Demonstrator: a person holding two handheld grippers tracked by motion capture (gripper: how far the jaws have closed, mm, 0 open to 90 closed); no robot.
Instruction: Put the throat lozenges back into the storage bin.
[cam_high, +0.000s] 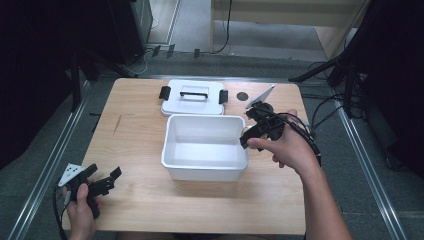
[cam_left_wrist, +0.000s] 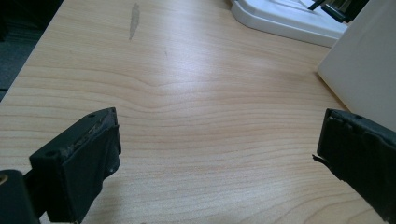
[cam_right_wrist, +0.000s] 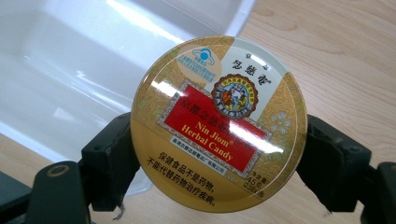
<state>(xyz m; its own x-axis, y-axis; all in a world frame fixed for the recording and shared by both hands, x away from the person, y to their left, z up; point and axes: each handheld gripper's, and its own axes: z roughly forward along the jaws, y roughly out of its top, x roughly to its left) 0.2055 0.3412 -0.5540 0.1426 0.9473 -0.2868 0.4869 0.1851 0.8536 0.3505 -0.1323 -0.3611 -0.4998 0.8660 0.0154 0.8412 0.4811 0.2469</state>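
Resting low at about 7 o'clock on the table (cam_high: 135, 200), the left gripper (cam_high: 102, 184) is held in the person's left hand (cam_high: 82, 210) with its jaws spread wide and nothing between them; the left gripper view looks along bare wood grain toward a side wall of the bin.

At the centre sits the white plastic bin (cam_high: 172, 150), open and apparently empty. Its lid (cam_high: 192, 100), white with a black handle and black side clips, lies flat just behind it at 12 o'clock.

At about 3 o'clock, the right gripper (cam_high: 246, 137) is clamped on a round herbal candy tin (cam_right_wrist: 218, 122), gold with a red label, the jaws pinching it edge to edge. The tin hangs at the bin's right rim, partly over the opening. The likely step is putting the tin into the bin. To do it well, carry it further inward past the rim, lower it close to the floor and only then ease the jaws apart, so the tin lands flat rather than dropping, rolling or knocking the wall.

The tabletop is pale wood with a dark smudge (cam_high: 118, 124) near 10 o'clock and a small dark disc (cam_high: 242, 96) near 1 o'clock. Around it are grey carpet, metal floor rails, trailing cables and black stands.
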